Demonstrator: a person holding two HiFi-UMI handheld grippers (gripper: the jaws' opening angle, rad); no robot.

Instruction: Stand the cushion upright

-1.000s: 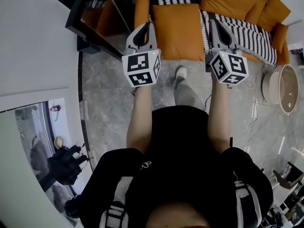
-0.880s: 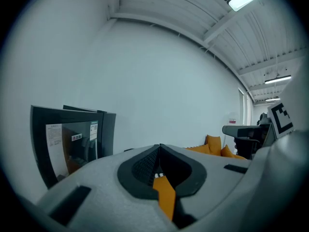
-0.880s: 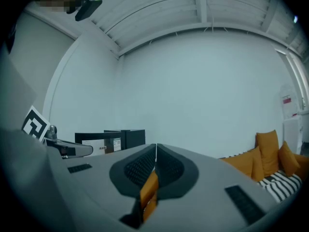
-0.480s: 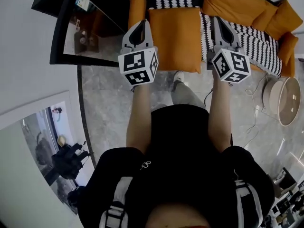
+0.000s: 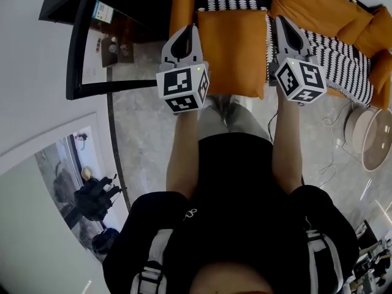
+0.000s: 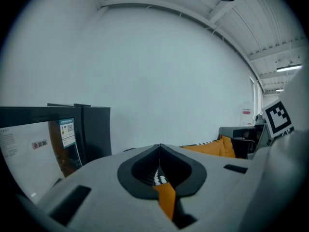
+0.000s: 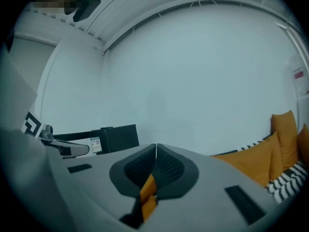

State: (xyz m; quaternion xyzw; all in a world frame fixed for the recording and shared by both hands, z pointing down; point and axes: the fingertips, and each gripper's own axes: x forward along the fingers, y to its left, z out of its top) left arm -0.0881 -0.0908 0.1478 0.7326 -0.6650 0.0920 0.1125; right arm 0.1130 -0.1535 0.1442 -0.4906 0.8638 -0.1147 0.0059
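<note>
An orange square cushion (image 5: 233,51) lies on the front of the sofa seat, straight ahead in the head view. My left gripper (image 5: 192,27) points at the sofa just off the cushion's left edge, jaws closed tip to tip with nothing in them. My right gripper (image 5: 280,18) is level with the cushion's right edge, also shut and empty. In the left gripper view the closed tips (image 6: 160,147) show a strip of the orange cushion (image 6: 166,199) through the gap behind them. The right gripper view has the tips (image 7: 156,146) meeting likewise. Whether either gripper touches the cushion is not visible.
The sofa has orange back cushions (image 5: 312,5) and a black-and-white striped throw (image 5: 340,54). A black glass-fronted cabinet (image 5: 116,35) stands to the left of the sofa. A round white unit (image 5: 373,133) sits on the grey floor at right. My leg is below the cushion.
Both grippers have moved forward toward the sofa and now flank the cushion more closely. Both stayed shut. The cabinet and floor have slid back in the head view.
</note>
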